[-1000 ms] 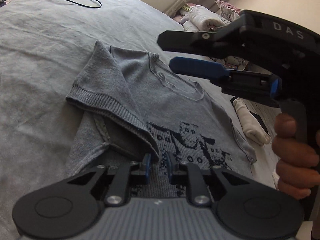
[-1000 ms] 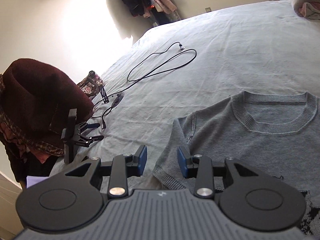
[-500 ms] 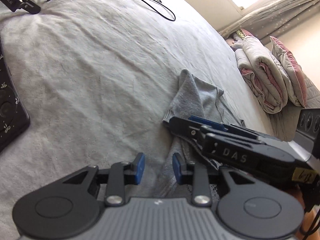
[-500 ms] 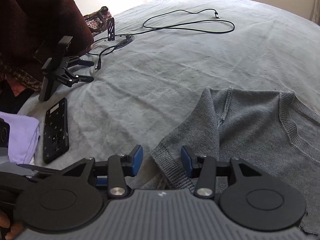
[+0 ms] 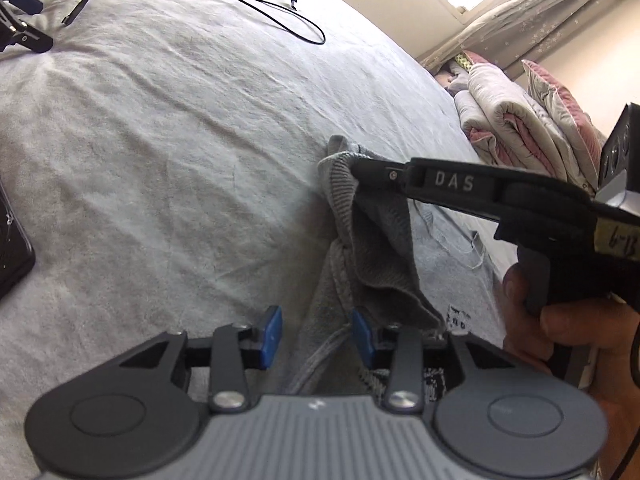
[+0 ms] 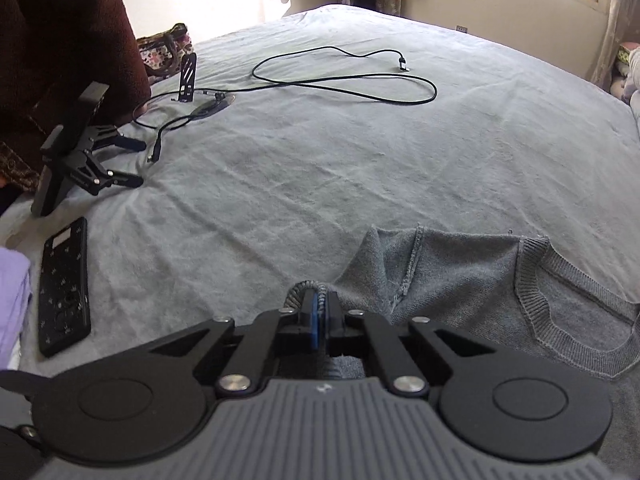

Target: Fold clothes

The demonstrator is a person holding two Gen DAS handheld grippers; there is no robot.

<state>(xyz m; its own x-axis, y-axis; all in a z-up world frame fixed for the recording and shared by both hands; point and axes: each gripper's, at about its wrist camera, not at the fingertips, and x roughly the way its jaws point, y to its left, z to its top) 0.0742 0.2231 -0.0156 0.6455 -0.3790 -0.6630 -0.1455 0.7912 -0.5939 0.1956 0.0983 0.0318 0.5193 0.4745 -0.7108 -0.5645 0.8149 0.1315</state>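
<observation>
Left wrist view, read from its left edge: a black phone (image 5: 10, 248) lies flat on the grey bedsheet (image 5: 168, 152), with a black cable (image 5: 256, 4) looped further up the bed, both well apart from the work so the cloth has room to lie. Toward the middle, the left gripper (image 5: 316, 334) hangs with its blue-padded fingers spread wide and nothing between them, straddling the side edge of the grey sweater (image 5: 340, 368). That placing looks meant for taking the lower part of the same edge. To the right, the right gripper (image 5: 356, 168) comes in from the side, held by the person's hand (image 5: 560, 320), and has the ribbed sleeve cuff (image 5: 340, 184) clenched at its tip, lifted clear of the bed so the sleeve (image 5: 384, 256) drapes down in a loose fold. Folded quilts (image 5: 520, 128) sit far right by the curtain.

The right wrist view has a phone stand (image 6: 76, 152) at its left. At the centre the blue pads are pressed together on that cuff (image 6: 298, 294). On the right, the sweater's body and ribbed collar (image 6: 560, 320) lie flat on the sheet. Holding the cuff raised probably serves to carry the sleeve across the body.
</observation>
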